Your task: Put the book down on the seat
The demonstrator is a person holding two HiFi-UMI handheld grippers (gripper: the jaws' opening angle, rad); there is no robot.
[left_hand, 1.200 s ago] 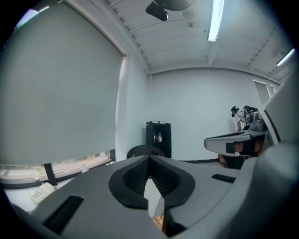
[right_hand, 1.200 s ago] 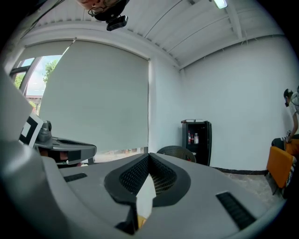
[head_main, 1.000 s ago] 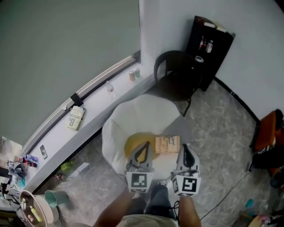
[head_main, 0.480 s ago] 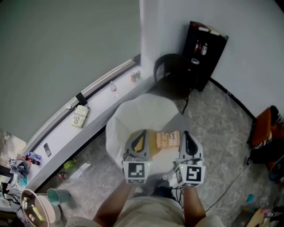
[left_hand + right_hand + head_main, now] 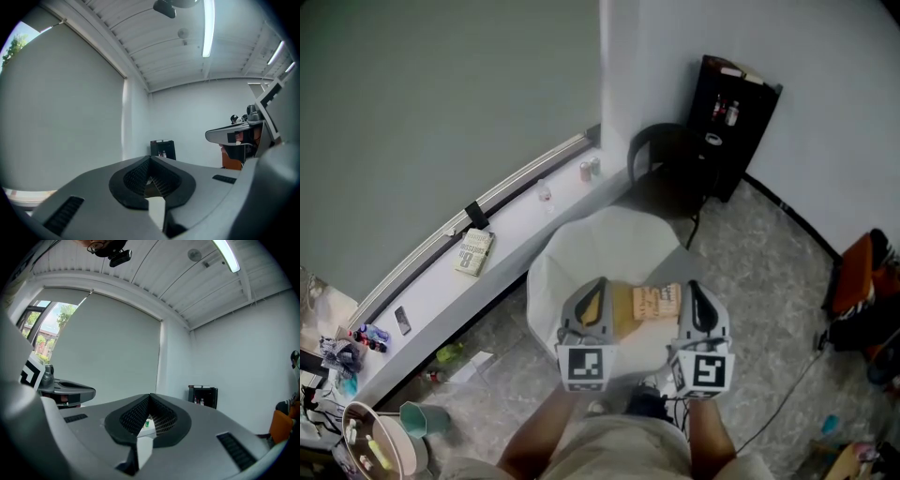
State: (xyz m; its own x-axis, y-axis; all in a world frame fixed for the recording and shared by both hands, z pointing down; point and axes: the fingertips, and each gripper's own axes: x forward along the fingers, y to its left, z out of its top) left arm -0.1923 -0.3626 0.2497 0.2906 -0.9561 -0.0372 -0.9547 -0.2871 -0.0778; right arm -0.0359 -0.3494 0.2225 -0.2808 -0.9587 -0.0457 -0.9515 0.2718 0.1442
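A tan book [image 5: 657,302] lies flat on the white round seat [image 5: 600,239], partly over a yellow cushion [image 5: 622,307] on it. Both grippers hover above the seat's near edge and touch nothing. My left gripper [image 5: 599,284] is left of the book, its jaws shut and empty. My right gripper [image 5: 693,287] is at the book's right side, also shut and empty. In the left gripper view the jaws [image 5: 151,160] meet in a peak and point level at the far wall. The right gripper view shows the same closed peak [image 5: 150,397].
A black chair [image 5: 667,173] and a black cabinet [image 5: 733,117] stand beyond the seat. The window ledge [image 5: 516,220] on the left carries another book [image 5: 475,251] and cans [image 5: 589,170]. An orange chair [image 5: 862,281] stands at the right. A pink bucket [image 5: 380,450] sits lower left.
Both grippers have come up a little toward the head camera and stayed shut. The book has kept its place on the seat.
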